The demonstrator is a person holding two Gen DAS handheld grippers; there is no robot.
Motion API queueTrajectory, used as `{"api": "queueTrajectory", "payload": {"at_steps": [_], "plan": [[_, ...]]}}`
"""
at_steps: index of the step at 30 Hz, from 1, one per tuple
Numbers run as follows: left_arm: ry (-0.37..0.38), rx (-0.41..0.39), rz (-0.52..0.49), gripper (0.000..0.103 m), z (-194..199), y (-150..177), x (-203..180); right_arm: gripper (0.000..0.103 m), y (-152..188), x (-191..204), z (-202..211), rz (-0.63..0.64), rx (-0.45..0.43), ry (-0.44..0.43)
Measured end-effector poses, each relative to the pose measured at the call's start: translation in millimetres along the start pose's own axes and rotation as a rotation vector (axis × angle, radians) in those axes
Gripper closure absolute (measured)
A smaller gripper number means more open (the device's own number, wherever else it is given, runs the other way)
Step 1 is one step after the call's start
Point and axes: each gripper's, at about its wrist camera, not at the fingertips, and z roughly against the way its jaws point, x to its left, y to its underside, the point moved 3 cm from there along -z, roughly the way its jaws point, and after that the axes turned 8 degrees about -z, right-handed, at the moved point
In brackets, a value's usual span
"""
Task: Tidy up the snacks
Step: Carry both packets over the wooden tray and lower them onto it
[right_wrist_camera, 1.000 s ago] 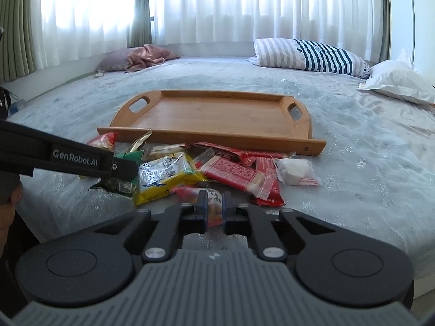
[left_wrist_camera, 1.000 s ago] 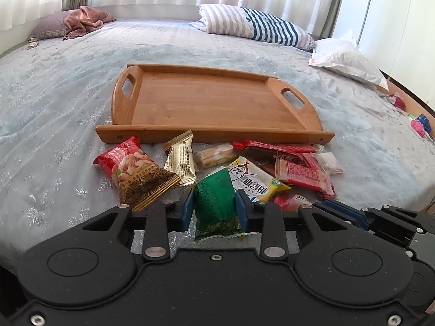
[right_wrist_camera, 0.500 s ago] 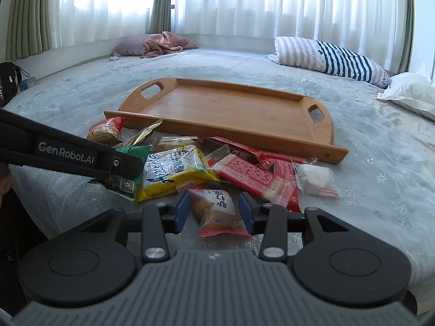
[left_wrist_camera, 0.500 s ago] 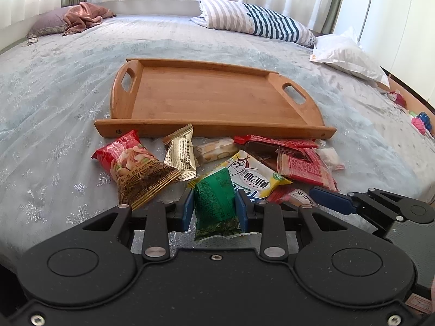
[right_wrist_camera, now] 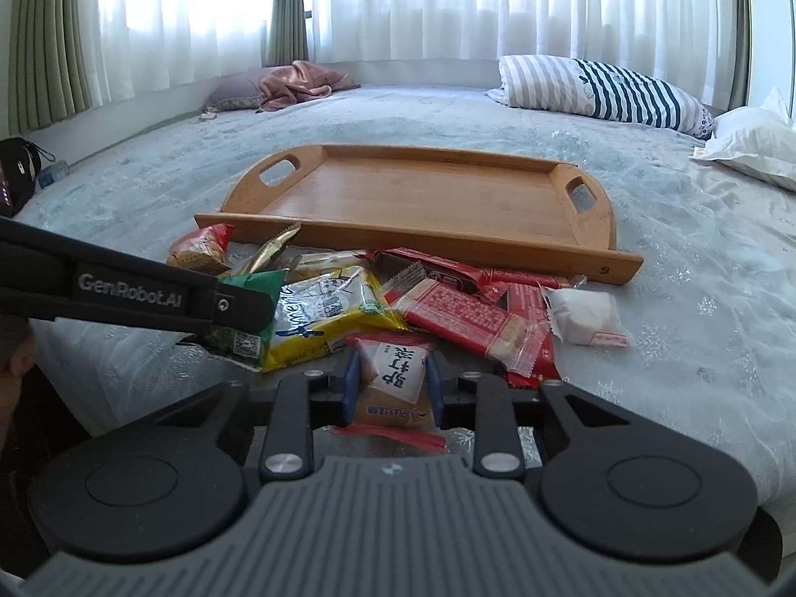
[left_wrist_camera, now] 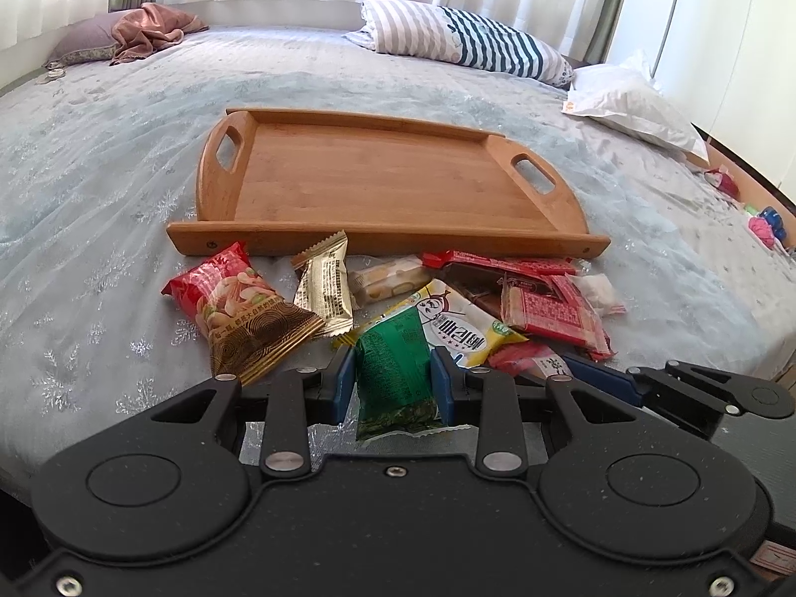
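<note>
Daylight floods in through the sheer white curtains (right_wrist_camera: pixel 447 5) at the back, which blow out to near pure white in the right wrist view. The bed (left_wrist_camera: pixel 99 159) is evenly and softly lit, with faint shadows under the wooden tray (left_wrist_camera: pixel 388 239). Both views are sharp at centre; fisheye bending curves the edges, and the dark corners possibly hide detail.

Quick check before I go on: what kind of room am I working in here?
A bedroom, most likely. The snacks lie on a wide bed with a pale blue patterned cover, a blue-and-white striped pillow sits near the far edge, and sheer white curtains cover the windows behind it.
</note>
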Motion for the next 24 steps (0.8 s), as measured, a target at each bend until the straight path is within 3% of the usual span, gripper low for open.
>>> {"api": "queueTrajectory", "payload": {"at_steps": [10,24], "plan": [[0.013,-0.047,-0.004,0.072,3,-18,2,0.071,-21,-4,18,-0.022,-0.085,0.006],[0.04,-0.088,0.012,0.072,-31,-79,17,0.071,-80,-41,-27,-0.16,-0.104,0.026]]}}
